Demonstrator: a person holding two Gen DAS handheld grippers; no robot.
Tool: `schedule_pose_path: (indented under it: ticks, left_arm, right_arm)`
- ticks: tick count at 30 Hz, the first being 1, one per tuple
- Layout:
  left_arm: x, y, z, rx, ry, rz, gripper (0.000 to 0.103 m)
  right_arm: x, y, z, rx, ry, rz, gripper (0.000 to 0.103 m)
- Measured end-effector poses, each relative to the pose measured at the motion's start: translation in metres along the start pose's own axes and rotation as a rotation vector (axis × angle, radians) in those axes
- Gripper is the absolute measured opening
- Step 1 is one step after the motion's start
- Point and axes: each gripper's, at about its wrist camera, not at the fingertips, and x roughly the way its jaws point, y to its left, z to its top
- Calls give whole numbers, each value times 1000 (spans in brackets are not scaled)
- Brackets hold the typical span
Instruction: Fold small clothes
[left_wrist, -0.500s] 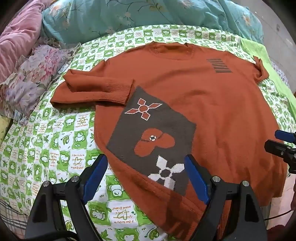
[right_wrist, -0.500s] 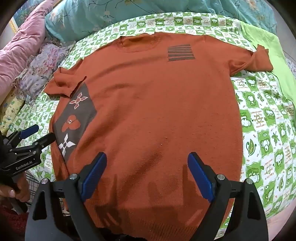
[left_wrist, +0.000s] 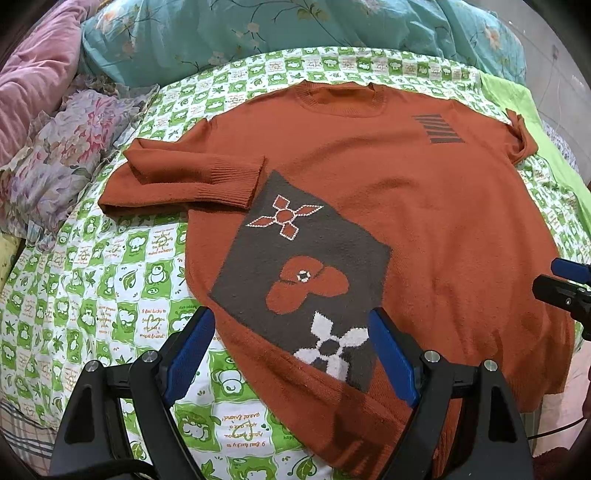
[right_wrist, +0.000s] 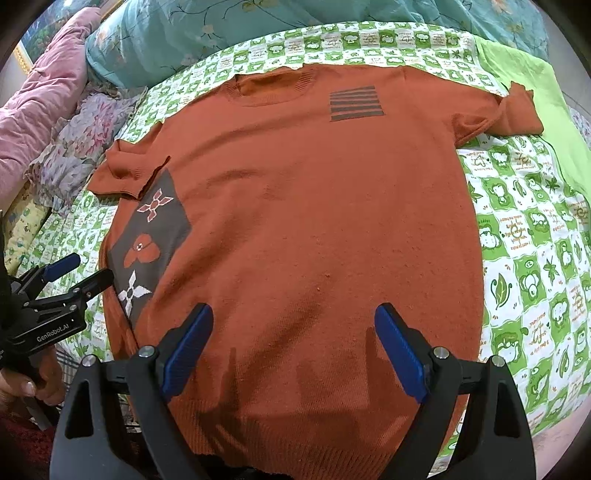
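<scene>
A rust-orange knit sweater (left_wrist: 424, 206) lies flat, front up, on the bed, collar at the far side; it fills the right wrist view (right_wrist: 314, 221). It has a grey patch with flower and heart motifs (left_wrist: 306, 273) near its left hem. Its left sleeve (left_wrist: 192, 177) is folded in over the body; the right sleeve (right_wrist: 513, 110) lies bunched at the far right. My left gripper (left_wrist: 291, 354) is open and empty above the patch. My right gripper (right_wrist: 295, 347) is open and empty above the hem's middle. Each gripper shows at the other view's edge.
A green-and-white checked sheet (left_wrist: 92, 295) covers the bed. Floral and pink bedding (left_wrist: 55, 155) is piled at the left, a teal floral quilt (left_wrist: 295, 29) at the back. A light green cloth (right_wrist: 532, 85) lies at the far right.
</scene>
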Motion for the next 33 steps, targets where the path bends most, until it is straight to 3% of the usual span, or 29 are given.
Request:
schedule_pose_path:
  ticks: [20, 24, 33]
  left_arm:
    - [2, -1, 3, -14, -8, -7, 85]
    - [1, -2, 5, -24, -2, -32, 85]
    - [6, -8, 6, -1, 8, -28, 85]
  right_arm:
    - [1, 1, 2, 1, -30, 33, 89]
    - [-3, 3, 1, -17, -112, 65, 89]
    - [5, 4, 2, -3, -56, 97, 89]
